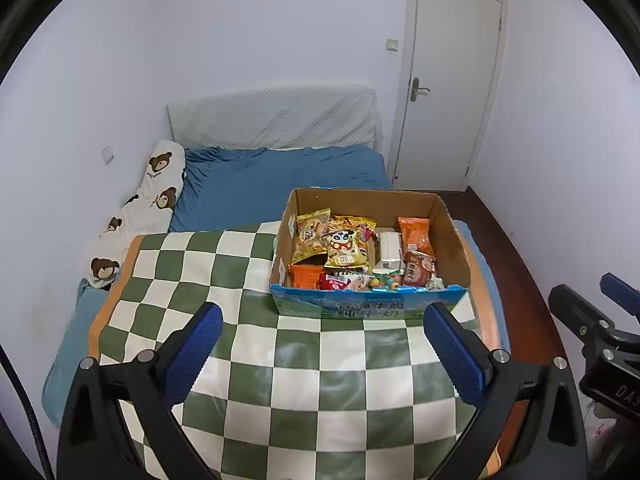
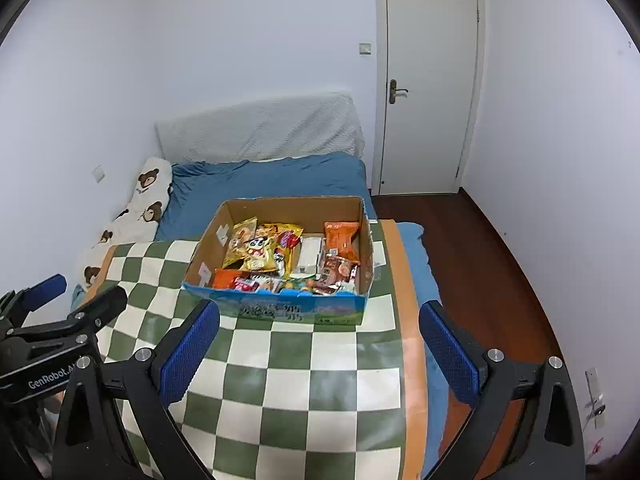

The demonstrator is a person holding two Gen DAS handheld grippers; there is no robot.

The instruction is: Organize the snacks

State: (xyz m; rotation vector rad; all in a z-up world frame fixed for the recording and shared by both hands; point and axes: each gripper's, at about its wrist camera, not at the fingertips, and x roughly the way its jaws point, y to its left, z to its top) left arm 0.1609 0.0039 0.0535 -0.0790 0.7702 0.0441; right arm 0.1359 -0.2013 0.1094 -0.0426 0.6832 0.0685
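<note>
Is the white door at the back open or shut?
Shut. The door lies flush inside its frame in both views, and no gap or room beyond shows along its edges.

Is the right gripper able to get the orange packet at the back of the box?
Probably yes. The right gripper is open and empty, the box has no lid, and the orange packet lies on top by the back right corner. Only bare checkered cloth lies between, though it must reach over the front wall.

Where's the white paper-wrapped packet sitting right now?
In both wrist views, the white paper-wrapped packet lies inside the open cardboard snack box, right of centre, between the yellow panda-print bag and the orange snack pouch.
</note>
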